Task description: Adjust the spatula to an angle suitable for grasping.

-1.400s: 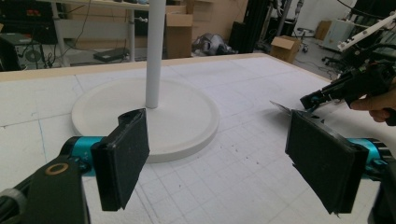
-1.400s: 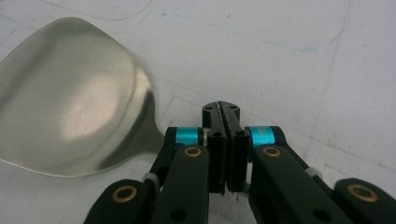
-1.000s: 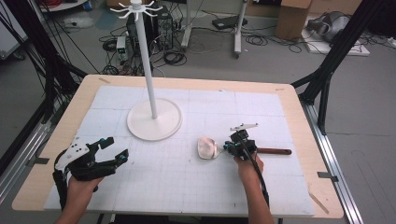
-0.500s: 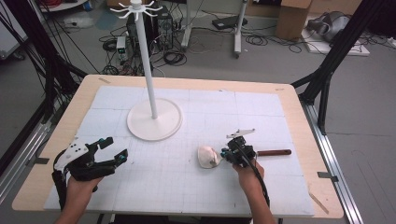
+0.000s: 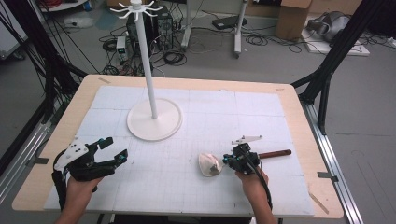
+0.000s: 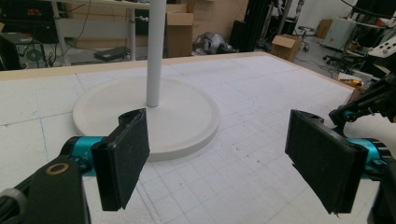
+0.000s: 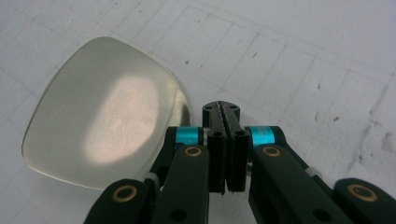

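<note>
A spatula lies at the front right of the white mat, its shiny metal blade (image 5: 208, 164) (image 7: 105, 128) pointing left and its dark wooden handle (image 5: 275, 153) pointing right. My right gripper (image 5: 237, 159) (image 7: 221, 112) is shut on the thin neck between blade and handle, which the black jaws hide. A white stand has a round base (image 5: 154, 126) (image 6: 187, 116), a tall pole and hooks at the top (image 5: 137, 7). My left gripper (image 5: 110, 150) (image 6: 224, 158) hovers open and holds nothing at the front left, aimed toward the stand's base.
The white gridded mat (image 5: 196, 196) covers a wooden table (image 5: 187, 83). Black frame legs (image 5: 327, 74) stand at the table's right and left sides. Cables and boxes litter the floor beyond the far edge.
My right gripper has drawn toward the table's front edge, and the spatula blade has come with it. The left gripper has stayed where it was.
</note>
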The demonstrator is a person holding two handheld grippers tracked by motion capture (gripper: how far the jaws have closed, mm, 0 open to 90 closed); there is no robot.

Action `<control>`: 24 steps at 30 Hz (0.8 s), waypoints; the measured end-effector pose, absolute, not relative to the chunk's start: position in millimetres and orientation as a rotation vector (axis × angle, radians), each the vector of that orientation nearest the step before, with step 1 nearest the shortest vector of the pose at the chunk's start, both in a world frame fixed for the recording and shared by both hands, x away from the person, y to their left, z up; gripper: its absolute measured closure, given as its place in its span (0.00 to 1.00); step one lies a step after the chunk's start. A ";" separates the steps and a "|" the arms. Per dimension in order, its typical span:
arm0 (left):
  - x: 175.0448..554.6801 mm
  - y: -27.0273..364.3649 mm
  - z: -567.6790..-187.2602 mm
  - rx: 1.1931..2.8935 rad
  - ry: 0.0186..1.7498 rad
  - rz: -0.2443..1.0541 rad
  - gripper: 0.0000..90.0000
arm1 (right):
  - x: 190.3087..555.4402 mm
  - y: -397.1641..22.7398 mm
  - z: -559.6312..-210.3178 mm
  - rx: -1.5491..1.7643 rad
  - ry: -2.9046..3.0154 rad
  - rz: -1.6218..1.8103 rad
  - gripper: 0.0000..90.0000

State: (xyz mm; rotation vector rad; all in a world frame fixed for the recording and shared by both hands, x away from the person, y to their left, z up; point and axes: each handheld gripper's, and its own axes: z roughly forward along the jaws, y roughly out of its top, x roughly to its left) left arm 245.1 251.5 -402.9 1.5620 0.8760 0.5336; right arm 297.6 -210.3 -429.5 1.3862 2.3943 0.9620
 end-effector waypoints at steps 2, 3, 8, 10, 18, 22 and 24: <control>245.1 251.2 -402.9 1.561 0.875 0.535 0.25 | 294.2 -210.6 -429.5 1.378 2.402 0.966 0.99; 245.2 251.2 -403.0 1.561 0.875 0.535 0.25 | 292.9 -211.3 -429.1 1.368 2.405 0.974 0.99; 245.0 252.0 -402.8 1.556 0.878 0.536 0.25 | 289.1 -243.0 -413.3 1.318 2.215 1.120 0.99; 245.0 252.4 -402.8 1.559 0.878 0.538 0.25 | 289.2 -266.9 -408.4 1.328 2.121 1.121 0.98; 245.6 251.9 -402.8 1.560 0.887 0.551 0.25 | 287.9 -354.2 -411.3 1.489 1.859 0.958 0.99; 245.2 251.0 -403.1 1.566 0.890 0.555 0.25 | 290.9 -379.4 -415.9 1.486 1.857 0.854 0.99; 245.1 251.3 -403.1 1.567 0.892 0.560 0.25 | 291.9 -389.5 -418.8 1.513 1.841 0.834 0.99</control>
